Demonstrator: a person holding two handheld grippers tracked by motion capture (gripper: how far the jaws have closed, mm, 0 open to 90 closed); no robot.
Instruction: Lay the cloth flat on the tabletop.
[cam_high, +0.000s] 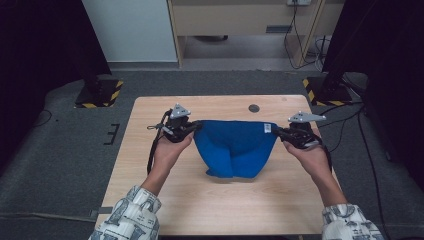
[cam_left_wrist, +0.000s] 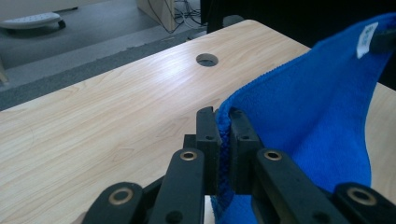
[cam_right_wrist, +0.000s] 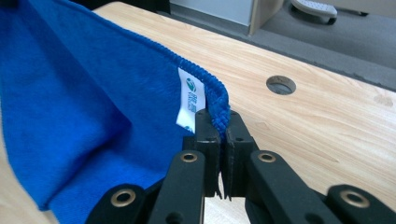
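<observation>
Cloth (cam_high: 234, 146) stretched between claws: left claw (cam_high: 196, 127) pinching one top corner, right claw (cam_high: 276, 132) pinching other.

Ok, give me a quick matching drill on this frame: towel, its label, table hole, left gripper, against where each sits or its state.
Things:
1 blue towel
2 white label
3 round hole
4 left gripper

States:
A in the tabletop, beyond the towel
B shut on a towel corner
C stretched between both grippers, sagging to the table
D sewn at the corner by the right gripper

Pairs: 1-C, 2-D, 3-A, 4-B
</observation>
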